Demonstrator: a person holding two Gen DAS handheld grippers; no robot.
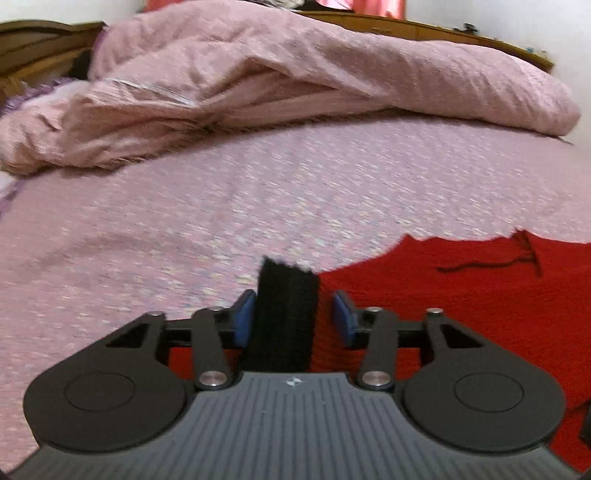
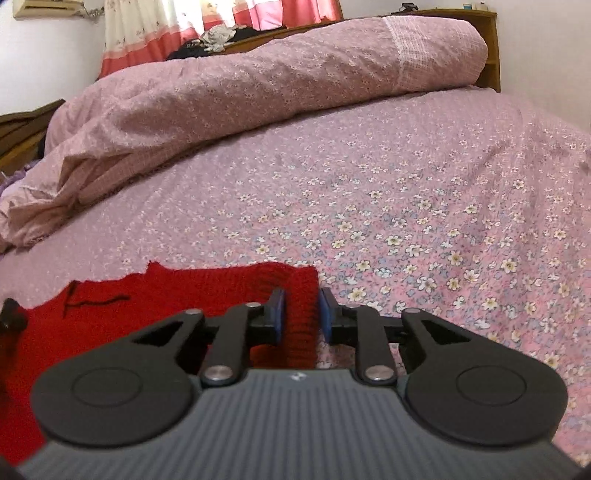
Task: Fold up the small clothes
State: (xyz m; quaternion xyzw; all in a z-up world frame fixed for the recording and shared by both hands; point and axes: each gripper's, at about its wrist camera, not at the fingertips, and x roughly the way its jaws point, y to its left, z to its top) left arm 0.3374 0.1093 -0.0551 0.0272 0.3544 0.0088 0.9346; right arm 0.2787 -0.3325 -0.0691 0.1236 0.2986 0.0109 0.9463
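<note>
A red knit garment (image 1: 443,314) lies flat on the flowered bed sheet (image 1: 221,221), with a loose dark thread (image 1: 480,264) on its far edge. A black ribbed band (image 1: 284,314) at its left edge stands between the blue pads of my left gripper (image 1: 293,317). The jaws are apart, and a gap shows by the right pad. In the right wrist view, the garment's (image 2: 166,288) red ribbed right corner (image 2: 301,321) sits between the pads of my right gripper (image 2: 301,314). Those jaws are narrowly apart, with a sliver of space at the right pad.
A bunched pink duvet (image 1: 295,74) (image 2: 258,74) lies across the far side of the bed. Flowered sheet (image 2: 406,203) stretches beyond and to the right of the garment. A wooden headboard (image 2: 491,44) and curtains (image 2: 221,14) stand behind.
</note>
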